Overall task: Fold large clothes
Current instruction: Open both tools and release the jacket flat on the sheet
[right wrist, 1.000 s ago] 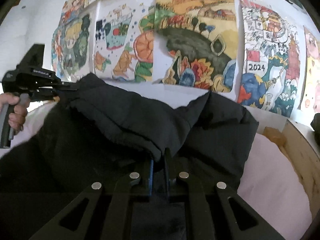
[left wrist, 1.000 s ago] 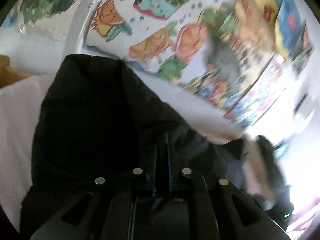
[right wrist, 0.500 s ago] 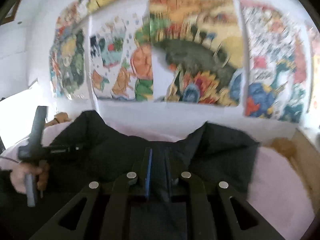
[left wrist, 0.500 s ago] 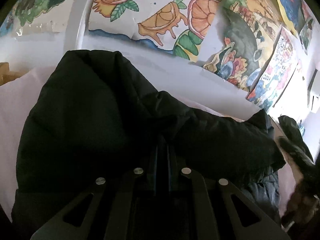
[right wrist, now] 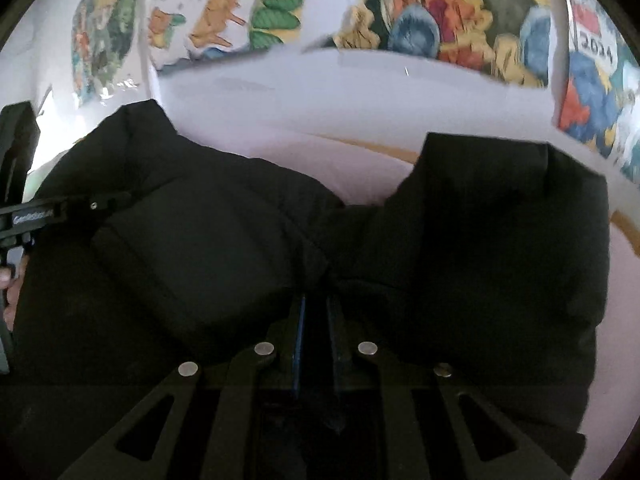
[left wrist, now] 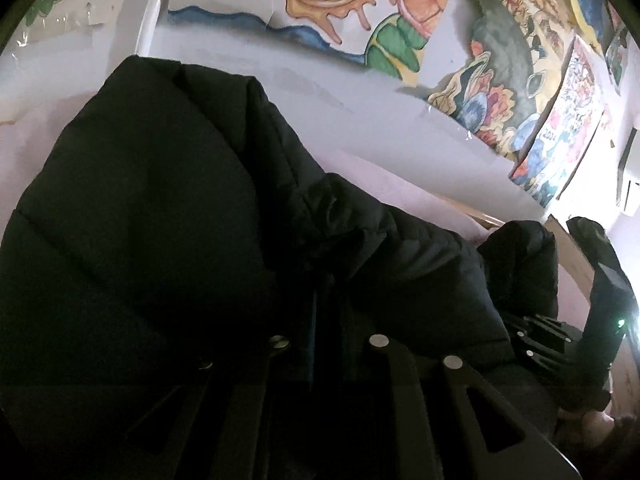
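**Black puffer jacket, pinched at both ends, mid-fold**

Left wrist view: black puffer jacket (left wrist: pixel 168 216) bunched up thick over the pink bed sheet (left wrist: pixel 404 184), right up against the white wall (left wrist: pixel 328 92) with the painted posters (left wrist: pixel 492 64). Left gripper (left wrist: pixel 326 304) fingers close together, clamped on a fold of the jacket, fabric swallowing the tips. Right gripper (left wrist: pixel 540 336) poking in from the right edge, buried in the same jacket.

Right wrist view: jacket (right wrist: pixel 500 232) spread in two humps with a dip in the middle where the sheet (right wrist: pixel 360 168) shows through. Right gripper (right wrist: pixel 316 300) fingers nearly shut, pinching a ridge of padding right at that dip. Left gripper (right wrist: pixel 60 212) visible far left, hand (right wrist: pixel 14 280) on the handle, nose in the fabric.

Risks, just guessing: slick puffy shell, thin pinch, so probably slips out of either grip if pulled hard or unevenly. Trapped air likely to make the fold spring back open. Uneven pull from the two sides could also twist the bundle instead of laying it flat. Wooden bed frame (right wrist: pixel 384 150) close by, could snag a hem.

Containers: none in sight, nothing to report.
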The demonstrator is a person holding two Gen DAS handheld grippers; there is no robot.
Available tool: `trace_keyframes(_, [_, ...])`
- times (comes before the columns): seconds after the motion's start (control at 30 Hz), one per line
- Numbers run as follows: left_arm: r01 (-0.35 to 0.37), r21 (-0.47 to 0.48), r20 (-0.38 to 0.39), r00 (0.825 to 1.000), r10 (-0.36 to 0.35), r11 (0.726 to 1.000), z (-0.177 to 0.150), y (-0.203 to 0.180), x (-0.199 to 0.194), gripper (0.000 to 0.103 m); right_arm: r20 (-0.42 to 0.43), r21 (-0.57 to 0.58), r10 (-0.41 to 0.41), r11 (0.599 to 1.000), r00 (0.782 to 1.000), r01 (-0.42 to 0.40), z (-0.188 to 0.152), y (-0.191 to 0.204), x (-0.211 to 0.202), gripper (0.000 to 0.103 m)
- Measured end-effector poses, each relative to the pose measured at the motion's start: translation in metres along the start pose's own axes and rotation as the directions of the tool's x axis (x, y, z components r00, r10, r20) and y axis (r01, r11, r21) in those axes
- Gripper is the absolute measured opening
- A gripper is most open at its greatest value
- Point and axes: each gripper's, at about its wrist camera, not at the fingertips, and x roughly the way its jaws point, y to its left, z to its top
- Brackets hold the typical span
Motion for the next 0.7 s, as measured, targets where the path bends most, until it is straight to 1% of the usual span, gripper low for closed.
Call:
trace_keyframes(0.07, [0.029, 0.003, 0.03, 0.999, -0.029, 1.0, 0.0, -0.002, -0.013, 0.011, 0.033, -0.003, -0.011, 1.0, 0.999, 0.012, -0.004, 0.003, -0.008, 0.009])
trace_keyframes(0.1, [0.022, 0.003, 0.037, 0.999, -0.022, 1.0, 0.0, -0.005, -0.018, 0.013, 0.054, -0.002, -0.012, 1.0, 0.998, 0.013, -0.006, 0.004, -0.015, 0.009])
trace_keyframes(0.13, [0.007, 0.009, 0.038, 0.999, -0.007, 1.0, -0.001, -0.01, -0.025, 0.021, 0.075, 0.001, -0.014, 1.0, 0.997, 0.014, -0.006, 0.005, -0.023, 0.011])
trace_keyframes(0.17, [-0.003, 0.02, 0.034, 0.999, 0.002, 1.0, -0.002, -0.015, -0.032, 0.037, 0.089, 0.006, -0.018, 1.0, 0.996, 0.018, -0.006, 0.004, -0.03, 0.012])
trace_keyframes(0.2, [-0.015, 0.045, 0.028, 1.0, 0.014, 0.999, -0.005, -0.023, -0.04, 0.047, 0.107, 0.014, -0.024, 1.0, 0.994, 0.023, -0.007, 0.006, -0.041, 0.013])
trace_keyframes(0.23, [-0.031, 0.078, 0.029, 0.999, 0.029, 0.996, -0.009, -0.033, -0.047, 0.065, 0.122, 0.02, -0.031, 0.999, 0.992, 0.028, -0.007, 0.008, -0.051, 0.02])
trace_keyframes(0.27, [-0.05, 0.106, 0.034, 0.998, 0.047, 0.993, -0.014, -0.041, -0.053, 0.077, 0.127, 0.019, -0.037, 0.999, 0.991, 0.035, -0.009, 0.01, -0.059, 0.032])
trace_keyframes(0.3, [-0.079, 0.135, 0.043, 0.996, 0.074, 0.988, -0.02, -0.05, -0.059, 0.08, 0.125, 0.014, -0.052, 0.999, 0.991, 0.05, -0.011, 0.014, -0.064, 0.04])
trace_keyframes(0.33, [-0.106, 0.159, 0.046, 0.994, 0.1, 0.981, -0.026, -0.058, -0.065, 0.081, 0.122, 0.008, -0.08, 0.997, 0.989, 0.08, -0.014, 0.018, -0.07, 0.06])
trace_keyframes(0.37, [-0.12, 0.171, 0.04, 0.993, 0.114, 0.978, -0.031, -0.063, -0.069, 0.081, 0.118, -0.003, -0.101, 0.995, 0.988, 0.102, -0.019, 0.023, -0.078, 0.069])
trace_keyframes(0.43, [-0.13, 0.164, 0.034, 0.991, 0.126, 0.978, -0.039, -0.066, -0.078, 0.081, 0.099, -0.011, -0.09, 0.996, 0.991, 0.091, -0.023, 0.027, -0.087, 0.069])
trace_keyframes(0.53, [-0.14, 0.108, 0.017, 0.99, 0.139, 0.984, -0.046, -0.066, -0.098, 0.081, 0.078, 0.014, -0.097, 0.995, 0.992, 0.096, -0.03, 0.024, -0.107, 0.069])
trace_keyframes(0.63, [-0.138, 0.066, -0.003, 0.99, 0.138, 0.988, -0.054, -0.068, -0.125, 0.082, 0.061, 0.051, -0.096, 0.994, 0.994, 0.093, -0.033, 0.019, -0.133, 0.077])
trace_keyframes(0.7, [-0.137, 0.061, -0.01, 0.99, 0.138, 0.989, -0.06, -0.073, -0.149, 0.088, 0.05, 0.067, -0.096, 0.993, 0.994, 0.092, -0.034, 0.02, -0.153, 0.079])
